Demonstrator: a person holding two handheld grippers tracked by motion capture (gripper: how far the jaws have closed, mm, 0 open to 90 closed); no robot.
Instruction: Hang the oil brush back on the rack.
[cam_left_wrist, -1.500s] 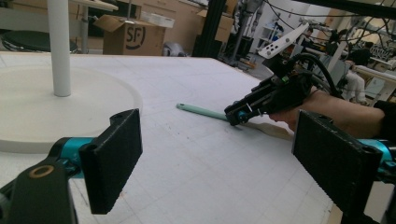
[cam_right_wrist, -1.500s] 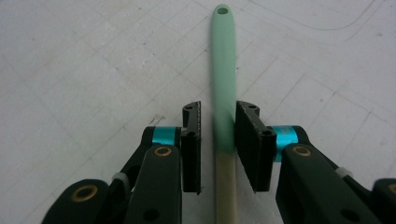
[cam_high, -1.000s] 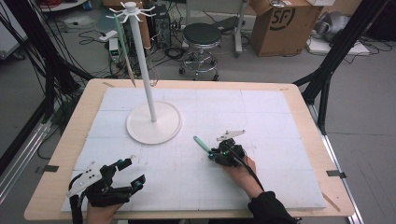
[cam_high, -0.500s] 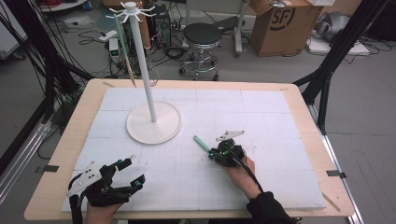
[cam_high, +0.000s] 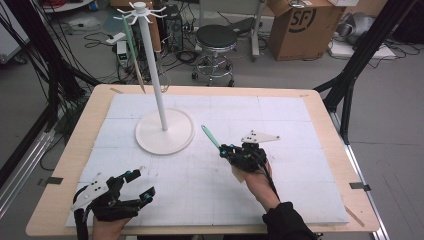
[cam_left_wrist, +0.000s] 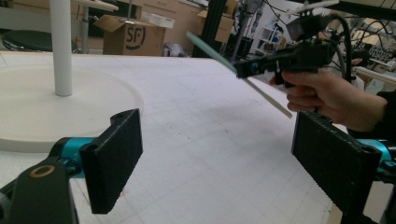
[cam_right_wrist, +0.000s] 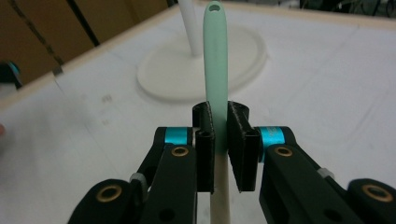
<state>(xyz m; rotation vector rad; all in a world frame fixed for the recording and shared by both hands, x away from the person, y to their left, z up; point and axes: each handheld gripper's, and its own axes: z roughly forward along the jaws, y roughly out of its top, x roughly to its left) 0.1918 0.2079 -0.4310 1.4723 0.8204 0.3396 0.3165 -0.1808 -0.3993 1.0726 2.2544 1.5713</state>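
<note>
**Mia:** What is closest to us?

**Ben:** The left claw (cam_high: 136, 184). It sits low at the near left corner of the white mat (cam_high: 300, 200), in a hand. Its two black jaws stand wide apart, and there is nothing between them.

**Mia:** What do you see between those jaws in the left gripper view?

**Ben:** Just bare mat. Farther off, a hand (cam_left_wrist: 334, 95) holds the other claw up above the mat.

**Mia:** And the right claw?

**Ben:** The right claw (cam_high: 226, 150) is a bit farther in, right of the middle of the table (cam_high: 330, 125). Its jaws are nearly together, pinched tight on a long thin stick (cam_high: 210, 137).

**Mia:** What does the stick look like?

**Ben:** It is green at the far end and cream at the near end. In the right gripper view the stick (cam_right_wrist: 217, 74) goes straight up between the two black pads, and there is a small hole at its green tip. The pads press on it from both sides, about where green turns to cream.

**Mia:** Where does it point?

**Ben:** Up and away, toward the white stand (cam_high: 165, 131). The green tip is in the air, near the stand's round base but not touching it.

**Mia:** And the stand?

**Ben:** It is on the far left part of the mat. It has a flat round base, a tall white pole, and little hooks at the top. Another green and cream stick (cam_high: 133, 55) hangs from one hook.

**Mia:** Behind the table?

**Ben:** A black stool (cam_high: 216, 37) and a brown box (cam_high: 300, 25) on the floor.
</note>
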